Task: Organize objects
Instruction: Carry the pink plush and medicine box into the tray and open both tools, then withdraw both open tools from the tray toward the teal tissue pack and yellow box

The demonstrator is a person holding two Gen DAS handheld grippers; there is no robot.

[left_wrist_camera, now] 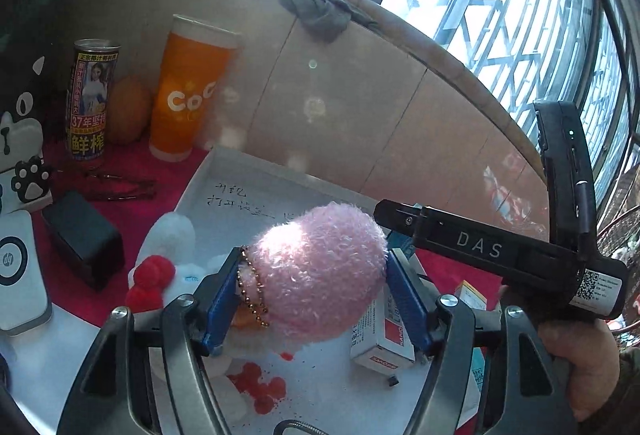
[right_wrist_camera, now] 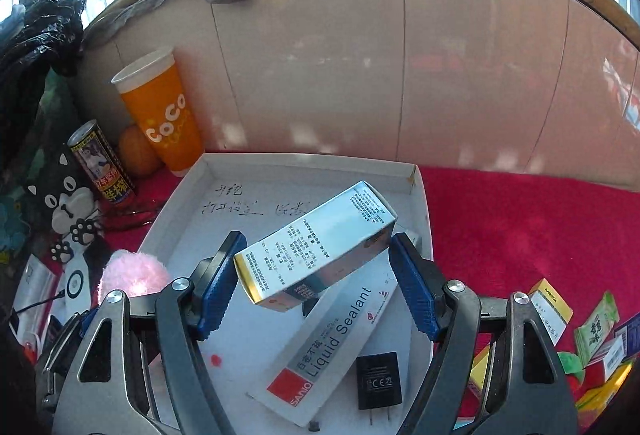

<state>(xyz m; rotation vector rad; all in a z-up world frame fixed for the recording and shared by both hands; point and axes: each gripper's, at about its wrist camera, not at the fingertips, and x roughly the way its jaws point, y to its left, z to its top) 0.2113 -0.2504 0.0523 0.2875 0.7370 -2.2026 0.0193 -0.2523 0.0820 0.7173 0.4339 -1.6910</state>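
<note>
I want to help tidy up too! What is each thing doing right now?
Pink plush: between left tool pads; grip unclear.
Silver box: tilted, between right tool pads; grip unclear.
Sealant box: lying flat in tray.
Charger: lying flat in tray.
Cup: upright, outside tray.
Can: upright, outside tray.

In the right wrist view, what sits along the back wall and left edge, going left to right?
Black-and-white cat figure → drink can → orange fruit → orange CoCo cup → white tray.
</note>
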